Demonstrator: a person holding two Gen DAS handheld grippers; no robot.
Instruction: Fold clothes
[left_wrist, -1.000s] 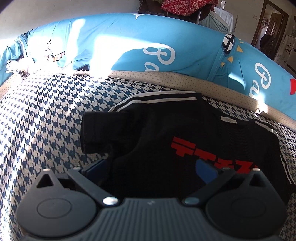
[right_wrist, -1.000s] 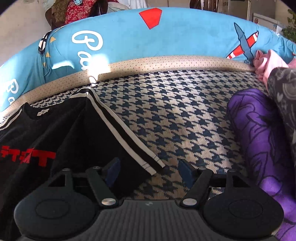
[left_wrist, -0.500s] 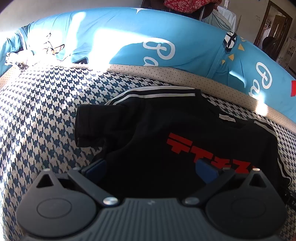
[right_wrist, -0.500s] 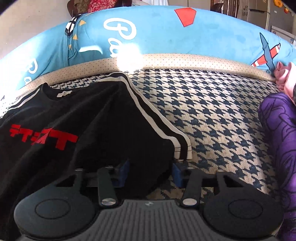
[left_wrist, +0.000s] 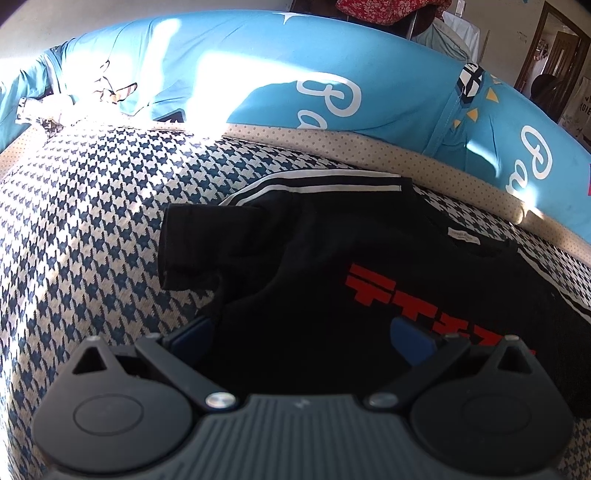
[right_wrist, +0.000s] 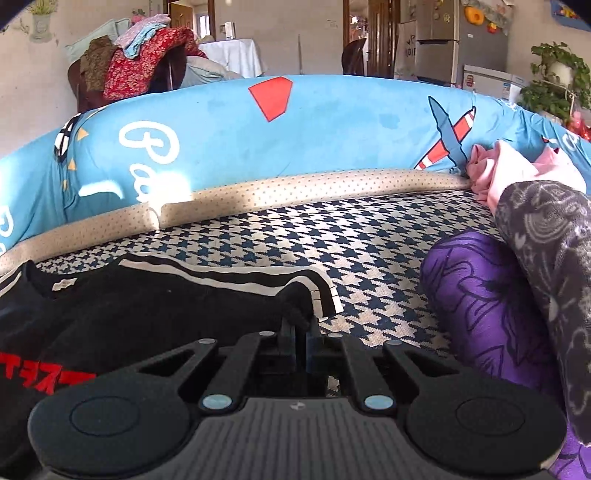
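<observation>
A black T-shirt (left_wrist: 332, 258) with red lettering and white-striped sleeves lies face up on the houndstooth sofa seat (left_wrist: 92, 221). My left gripper (left_wrist: 303, 332) is open, its blue pads straddling the shirt's left side below the sleeve. In the right wrist view the shirt (right_wrist: 147, 295) lies at the left. My right gripper (right_wrist: 300, 332) is shut on a pinch of black fabric at the shirt's right sleeve, near the striped cuff (right_wrist: 325, 291).
A blue printed backrest cover (left_wrist: 332, 92) runs behind the seat, also in the right wrist view (right_wrist: 332, 129). A purple garment (right_wrist: 487, 302), a grey patterned cloth (right_wrist: 546, 240) and a pink garment (right_wrist: 517, 166) are piled at the right.
My right gripper has closed on the shirt's right sleeve and tilted up. My left gripper has shifted slightly and stays open.
</observation>
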